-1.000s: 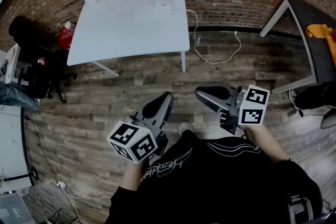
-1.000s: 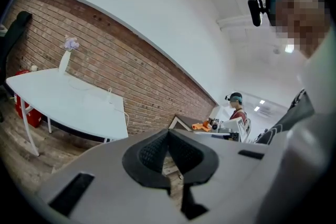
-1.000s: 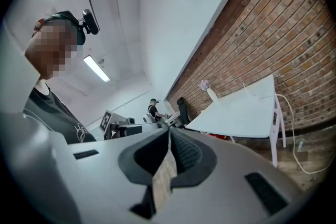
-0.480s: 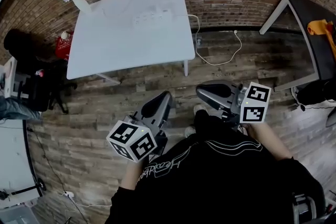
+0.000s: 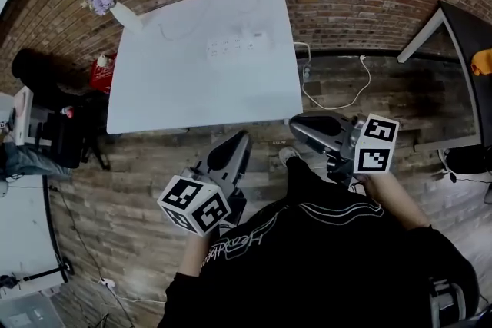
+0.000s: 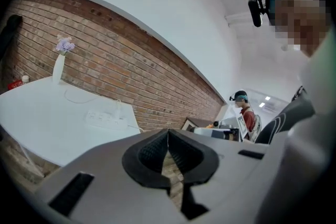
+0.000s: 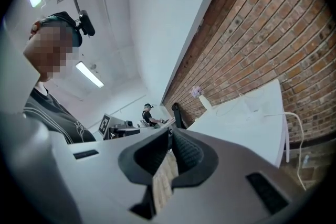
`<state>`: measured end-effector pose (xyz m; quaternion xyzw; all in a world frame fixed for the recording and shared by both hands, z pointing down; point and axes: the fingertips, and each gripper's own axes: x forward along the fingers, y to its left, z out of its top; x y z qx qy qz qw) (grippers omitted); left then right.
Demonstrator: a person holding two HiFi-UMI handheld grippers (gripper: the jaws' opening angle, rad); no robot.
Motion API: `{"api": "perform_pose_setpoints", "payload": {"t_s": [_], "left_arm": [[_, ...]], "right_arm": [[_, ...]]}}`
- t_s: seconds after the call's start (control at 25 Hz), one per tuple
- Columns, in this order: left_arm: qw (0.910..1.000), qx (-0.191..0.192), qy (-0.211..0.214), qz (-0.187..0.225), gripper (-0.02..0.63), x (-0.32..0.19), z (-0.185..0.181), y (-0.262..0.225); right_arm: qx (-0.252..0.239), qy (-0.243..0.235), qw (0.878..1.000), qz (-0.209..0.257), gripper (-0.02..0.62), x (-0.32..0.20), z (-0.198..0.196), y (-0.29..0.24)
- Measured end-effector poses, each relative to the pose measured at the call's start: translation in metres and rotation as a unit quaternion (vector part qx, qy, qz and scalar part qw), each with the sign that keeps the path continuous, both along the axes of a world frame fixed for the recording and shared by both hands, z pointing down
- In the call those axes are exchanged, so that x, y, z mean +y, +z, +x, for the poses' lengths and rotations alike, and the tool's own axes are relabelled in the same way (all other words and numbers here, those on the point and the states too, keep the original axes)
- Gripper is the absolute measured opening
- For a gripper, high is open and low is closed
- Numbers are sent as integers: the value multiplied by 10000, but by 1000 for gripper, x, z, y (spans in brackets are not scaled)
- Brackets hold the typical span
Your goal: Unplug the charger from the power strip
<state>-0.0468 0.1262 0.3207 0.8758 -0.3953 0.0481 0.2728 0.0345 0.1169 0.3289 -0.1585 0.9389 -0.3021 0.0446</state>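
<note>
Power strip [image 5: 238,47] on table [image 5: 200,96], nearer than before

The person is wearing a black top [image 5: 330,265] with thin white lines; the grey left gripper [image 5: 240,137] and right gripper [image 5: 295,124] are bearing black-and-white marker cubes.

The grey left claw [image 5: 239,137] and grey right claw [image 5: 297,124] are held out side by side, pointing toward the far side, each with jaws pressed fully together.
</note>
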Motion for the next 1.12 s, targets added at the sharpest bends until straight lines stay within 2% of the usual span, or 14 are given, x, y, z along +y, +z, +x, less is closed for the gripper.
{"api": "perform_pose_setpoints", "payload": {"t_s": [0.32, 0.52, 0.68, 0.84, 1.12], "left_arm": [[9989, -64, -464, 54, 6, -118, -12, 6], [9965, -208, -809, -19, 6, -178, -27, 14], [9931, -315, -1119, -157, 16, -212, -41, 30], [9891, -446, -1344, -408, 54, -232, -63, 54], [9829, -581, -1467, -949, 132, -270, -97, 104]], "right_arm": [[105, -306, 9994, 141, 0, -120, -1, -4], [152, -398, 9991, 39, 0, -178, 1, 6], [225, -489, 9985, 26, 0, -211, 4, 15], [351, -452, 9983, 80, 0, -235, 3, 23], [479, -343, 9983, 46, 2, -267, -5, 39]]}}
